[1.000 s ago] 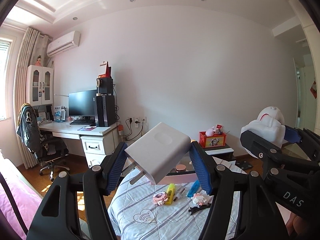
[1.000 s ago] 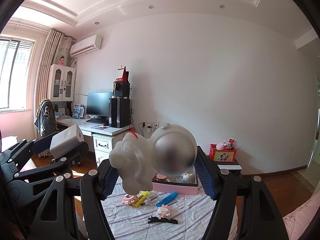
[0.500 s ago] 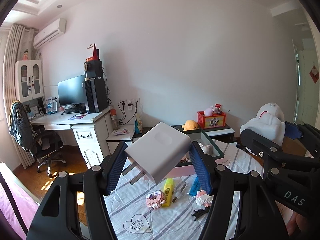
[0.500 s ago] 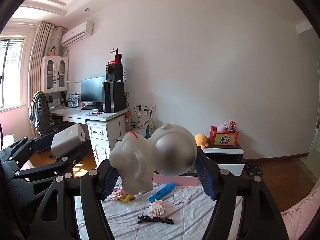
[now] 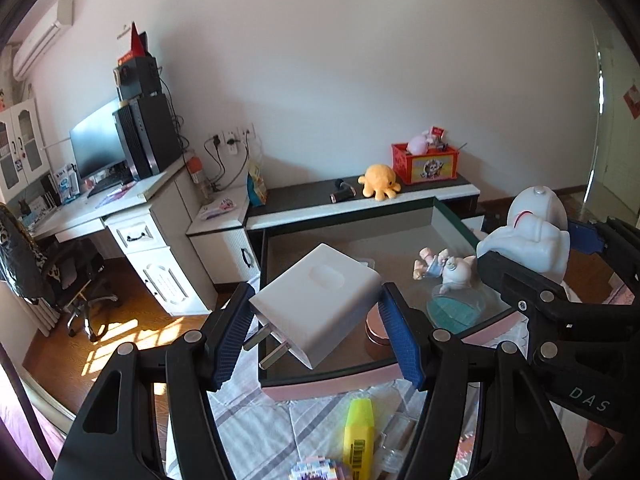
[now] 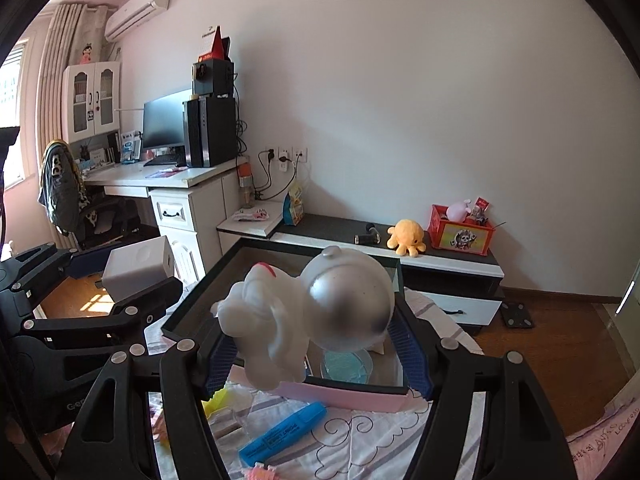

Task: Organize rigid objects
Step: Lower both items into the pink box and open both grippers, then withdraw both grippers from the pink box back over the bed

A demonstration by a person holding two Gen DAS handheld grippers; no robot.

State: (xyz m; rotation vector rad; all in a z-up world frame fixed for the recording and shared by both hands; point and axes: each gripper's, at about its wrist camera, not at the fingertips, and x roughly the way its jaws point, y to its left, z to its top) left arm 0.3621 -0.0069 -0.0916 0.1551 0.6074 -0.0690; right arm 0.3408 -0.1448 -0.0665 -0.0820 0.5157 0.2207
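white charger (image 5: pixel 316 304) clamped in left gripper (image 5: pixel 316 332), astronaut (image 6: pixel 308 316) in right gripper (image 6: pixel 316 356), both tilted downward.

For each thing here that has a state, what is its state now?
Left gripper: shut on the white charger.
Right gripper: shut on the astronaut toy.
Box: open, no lid on it.
Yellow marker: capped, lying flat.
Blue marker: capped, lying flat.

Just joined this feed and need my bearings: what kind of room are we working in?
Probably a bedroom that doubles as a study: a computer desk with a monitor, a wall air conditioner, and patterned bedding under the scattered items.
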